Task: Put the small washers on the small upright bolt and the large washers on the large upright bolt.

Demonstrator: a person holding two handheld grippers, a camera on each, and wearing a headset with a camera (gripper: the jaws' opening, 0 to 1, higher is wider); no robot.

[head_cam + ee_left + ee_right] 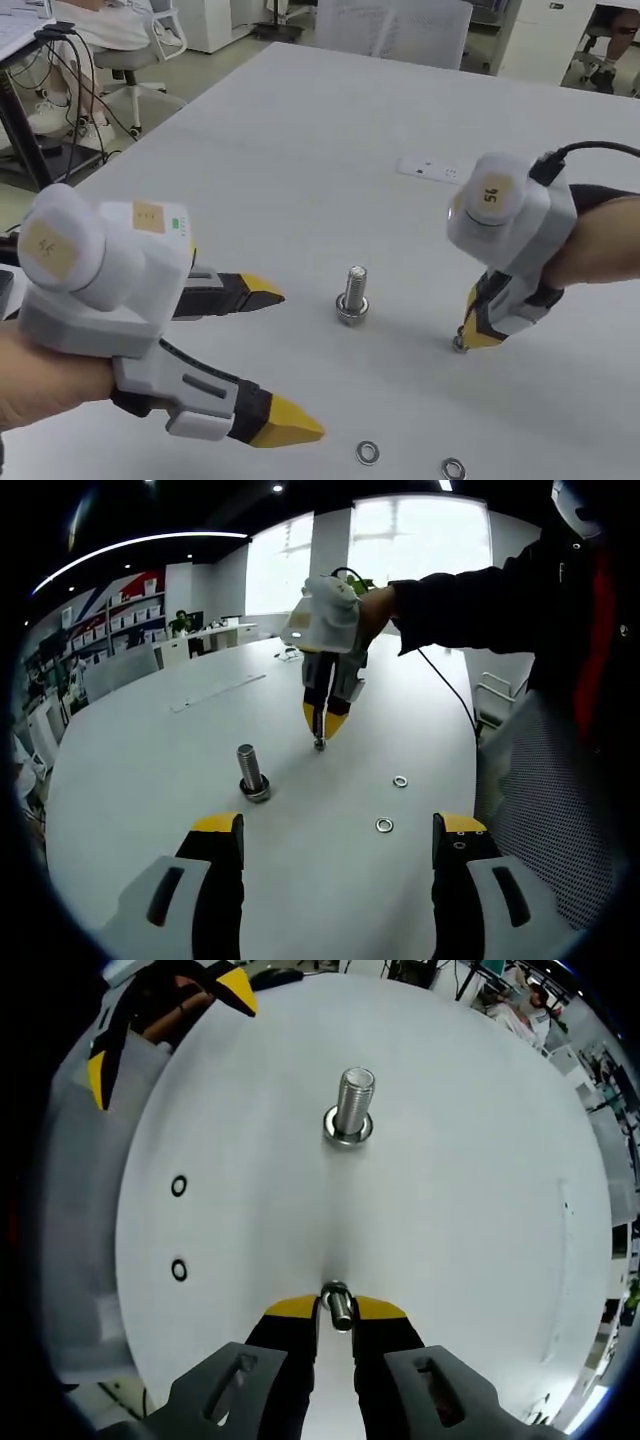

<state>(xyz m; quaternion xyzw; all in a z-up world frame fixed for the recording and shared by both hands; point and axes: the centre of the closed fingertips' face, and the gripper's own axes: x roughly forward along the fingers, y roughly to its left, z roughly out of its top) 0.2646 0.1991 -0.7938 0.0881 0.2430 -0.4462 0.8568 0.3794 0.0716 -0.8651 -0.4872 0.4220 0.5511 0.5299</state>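
The large bolt (352,294) (250,769) (350,1108) stands upright mid-table, with a wider ring-like base. My right gripper (466,338) (337,1312) points down at the table, shut on the small bolt (459,344) (319,743) (338,1306), which stands on the surface to the right of the large one. Two small washers (367,453) (453,467) lie flat near the front edge, also visible as washers (400,781) (384,825) and washers (178,1186) (179,1270). My left gripper (278,362) (338,826) hovers open left of the large bolt with nothing between its jaws.
The white table (300,160) stretches far back. A small white label (428,170) lies on it beyond the bolts. Office chairs and cables (70,90) stand past the left table edge. A person's dark sleeve (470,580) reaches in behind the right gripper.
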